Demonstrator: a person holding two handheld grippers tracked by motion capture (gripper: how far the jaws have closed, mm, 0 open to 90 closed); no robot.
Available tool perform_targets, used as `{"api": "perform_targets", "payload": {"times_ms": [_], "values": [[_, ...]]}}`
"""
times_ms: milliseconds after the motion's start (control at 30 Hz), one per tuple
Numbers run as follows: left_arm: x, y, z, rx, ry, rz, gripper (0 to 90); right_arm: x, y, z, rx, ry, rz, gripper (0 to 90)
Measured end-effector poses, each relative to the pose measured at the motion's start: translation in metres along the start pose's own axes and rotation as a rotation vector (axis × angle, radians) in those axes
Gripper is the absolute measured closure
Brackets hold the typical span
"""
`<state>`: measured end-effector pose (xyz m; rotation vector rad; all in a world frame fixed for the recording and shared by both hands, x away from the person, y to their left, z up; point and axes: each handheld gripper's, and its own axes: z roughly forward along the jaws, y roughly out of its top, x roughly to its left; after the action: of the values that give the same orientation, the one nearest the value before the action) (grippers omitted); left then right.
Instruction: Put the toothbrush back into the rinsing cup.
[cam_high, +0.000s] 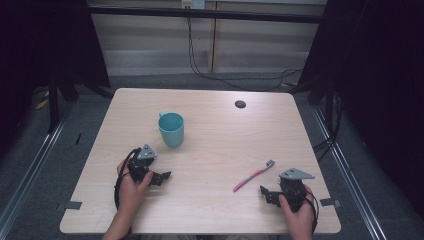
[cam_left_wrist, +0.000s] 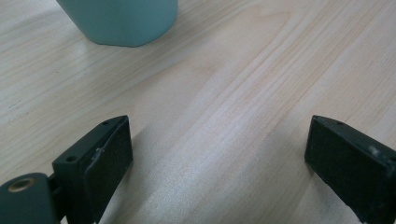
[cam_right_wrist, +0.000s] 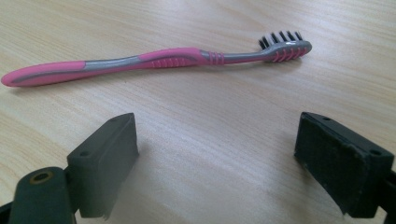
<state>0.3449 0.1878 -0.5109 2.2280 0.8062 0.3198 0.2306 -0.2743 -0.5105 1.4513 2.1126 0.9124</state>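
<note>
Start of the job by the look of it: 2 tools parked low on the counter (cam_high: 215, 150), nothing picked up yet. Likely work is toothbrush into cup, judged from what lies nearest each hand.

Left side: left tool (cam_high: 161, 178) sits at the near-left of the counter, held in the person's left hand (cam_high: 131, 189), pointing toward the middle. In the left gripper view its jaws stand wide apart with only bare wood between them, so it has hold of nothing. The teal cup (cam_high: 171, 129) stands upright just beyond it, near but apart; in the left gripper view the cup's base (cam_left_wrist: 119, 21) is at the top left, off the line of the jaws.

Middle to right: pink and grey toothbrush (cam_high: 253, 175) lies flat on the counter, bristle head toward the far right, handle end toward the near middle. Well apart from the cup.

Right side: right tool (cam_high: 265, 193) in the person's right hand (cam_high: 296, 212), near-right of the counter, aimed left at the toothbrush. The right gripper view shows its jaws spread wide, empty, with the toothbrush (cam_right_wrist: 154, 59) lying crosswise just ahead of them, not yet between them, bristles up.

Step in hand: approach, before any grasp. Next move calls for the right tool to go forward and down so the jaws straddle the thick pink grip part of the handle, then close. Handle is thin and lies flat, so the jaws need to get right down to the wood. The left tool may need to steady the cup, which is light and could tip.
</note>
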Motion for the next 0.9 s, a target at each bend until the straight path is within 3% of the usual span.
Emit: {"api": "perform_targets", "payload": {"times_ms": [433,567,667,767,900], "values": [[0.000,0.000,0.000,0.000,0.000,0.000,7.3,0.002,0.000,-0.001,0.007,0.010,-0.011,12.7],[0.000,0.000,0.000,0.000,0.000,-0.001,7.3,0.001,0.005,-0.002,0.046,0.035,-0.019,13.9],[0.000,0.000,0.000,0.001,0.000,0.001,7.3,0.001,0.012,-0.002,0.073,0.080,-0.022,13.9],[0.000,0.000,0.000,0.000,0.000,0.000,7.3,0.001,0.015,-0.003,0.078,0.083,-0.026,14.0],[0.000,0.000,0.000,0.000,0.000,0.001,7.3,0.002,0.021,-0.001,0.092,0.089,-0.067,14.1]]}}
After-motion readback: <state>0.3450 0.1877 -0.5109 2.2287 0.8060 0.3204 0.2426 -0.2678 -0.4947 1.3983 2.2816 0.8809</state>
